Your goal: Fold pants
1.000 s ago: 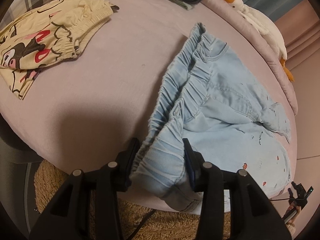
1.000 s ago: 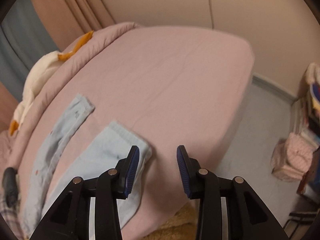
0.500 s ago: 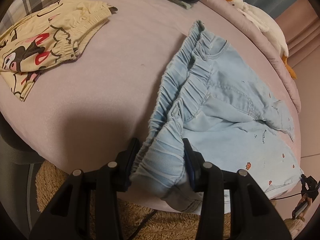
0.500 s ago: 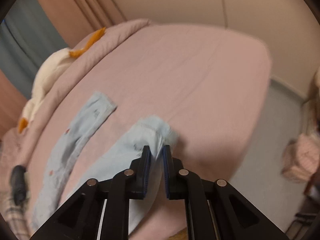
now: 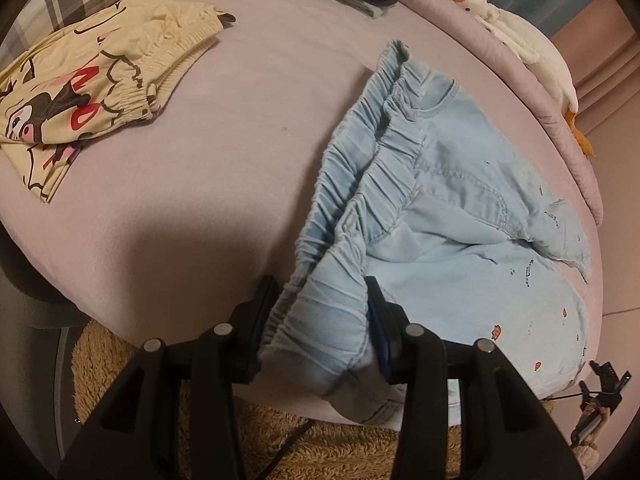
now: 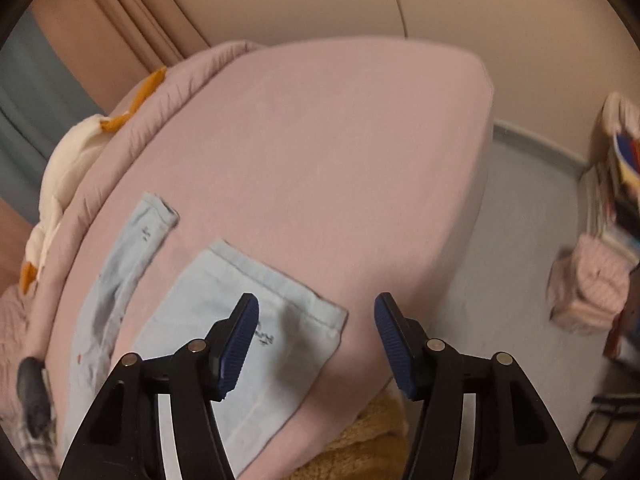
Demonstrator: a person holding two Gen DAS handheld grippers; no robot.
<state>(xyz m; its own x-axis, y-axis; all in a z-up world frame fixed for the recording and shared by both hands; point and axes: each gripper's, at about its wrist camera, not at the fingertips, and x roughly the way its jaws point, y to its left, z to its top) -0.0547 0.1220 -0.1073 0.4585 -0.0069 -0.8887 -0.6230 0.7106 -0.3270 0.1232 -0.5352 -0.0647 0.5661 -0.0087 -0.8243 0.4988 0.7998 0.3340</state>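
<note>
Lt-blue denim pants (image 5: pixel 452 208) w/ gathered elastic waistband are lying spread on pink bed, waist end bunching up at near edge, both legs (image 6: pixel 240 320) lying flat, apart.

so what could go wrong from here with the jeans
1. The left gripper pinches the jeans' waistband at the bed's edge; a slip could drop it toward the rug.
2. The right gripper has just been opening and holds nothing, so the near leg cuff may settle crooked.
</note>
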